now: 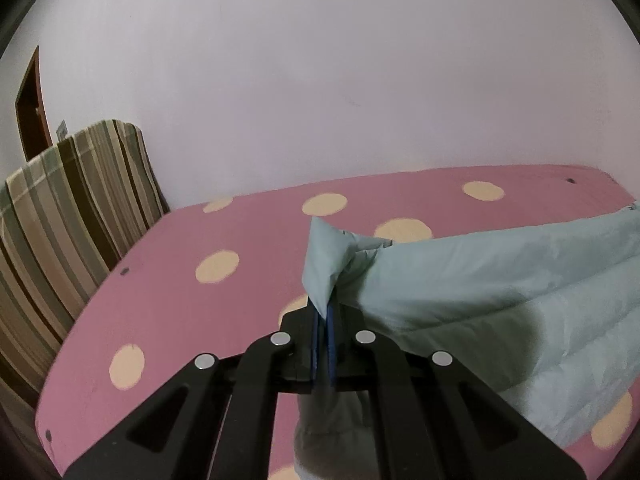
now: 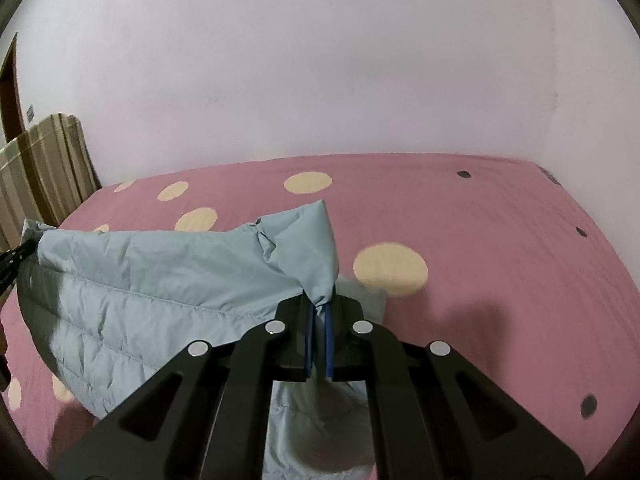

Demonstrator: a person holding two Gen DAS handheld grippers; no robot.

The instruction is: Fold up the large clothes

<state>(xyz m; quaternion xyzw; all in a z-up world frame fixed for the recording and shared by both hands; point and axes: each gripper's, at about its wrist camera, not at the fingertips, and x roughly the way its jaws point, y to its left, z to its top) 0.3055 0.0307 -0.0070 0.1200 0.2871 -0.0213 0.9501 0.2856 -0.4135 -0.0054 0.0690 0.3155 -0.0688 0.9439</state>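
Note:
A pale blue quilted jacket (image 1: 500, 280) hangs stretched between both grippers above the bed. My left gripper (image 1: 323, 316) is shut on one corner of it, the fabric pinched between its blue pads and sticking up past the tips. In the right wrist view the same pale blue quilted jacket (image 2: 160, 280) runs off to the left, and my right gripper (image 2: 319, 312) is shut on its other corner. At the far left edge of that view the left gripper (image 2: 16, 258) shows as a black tip on the cloth. The jacket's lower part sags onto the bed.
The bed (image 1: 180, 312) has a pink sheet with cream dots (image 2: 390, 272) and stands against a pale wall. A striped, cloth-covered piece of furniture (image 1: 60, 220) stands beside the bed's left end, with a brown door frame (image 1: 30, 108) behind it.

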